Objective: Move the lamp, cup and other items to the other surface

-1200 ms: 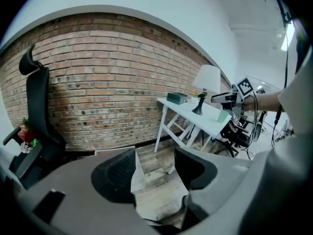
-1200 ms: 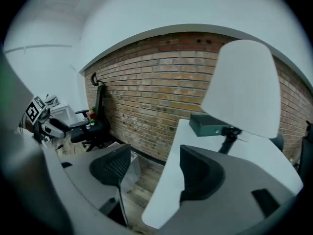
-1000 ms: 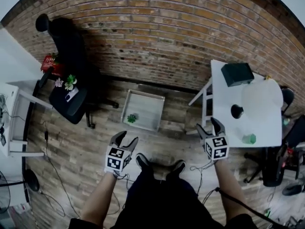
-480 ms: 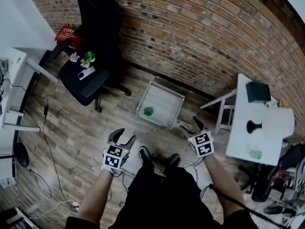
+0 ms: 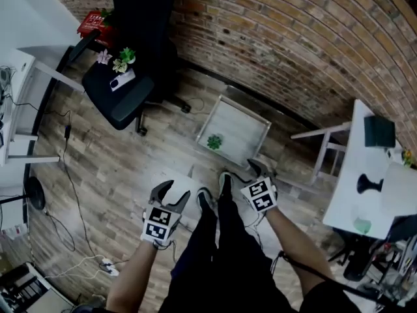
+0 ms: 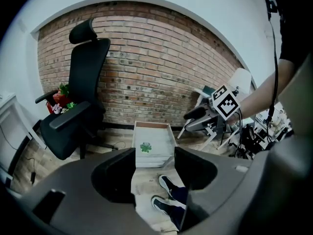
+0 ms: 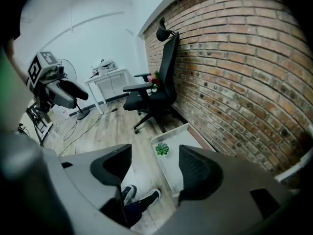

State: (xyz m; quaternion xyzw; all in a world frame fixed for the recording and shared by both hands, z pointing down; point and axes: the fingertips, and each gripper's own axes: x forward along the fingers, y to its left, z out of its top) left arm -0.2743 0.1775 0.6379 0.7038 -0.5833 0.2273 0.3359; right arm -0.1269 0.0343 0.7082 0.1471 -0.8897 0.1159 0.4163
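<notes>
A low white tray table stands on the wood floor by the brick wall, with a small green plant on it. At the right edge a taller white table carries a black lamp base, a dark box and a green cup. My left gripper hangs open and empty over the floor beside my shoes. My right gripper is open and empty too, near the tray's front corner. The plant shows beyond the left jaws, and the plant lies between the right jaws' line of sight.
A black office chair at the upper left holds flowers and a red box. A white desk and a fan base sit far left, with cables across the floor. My shoes are between the grippers.
The view has swung left, so the tall white table has slid to the right edge. Both grippers have sunk lower; the right one came left, close to the low tray.
</notes>
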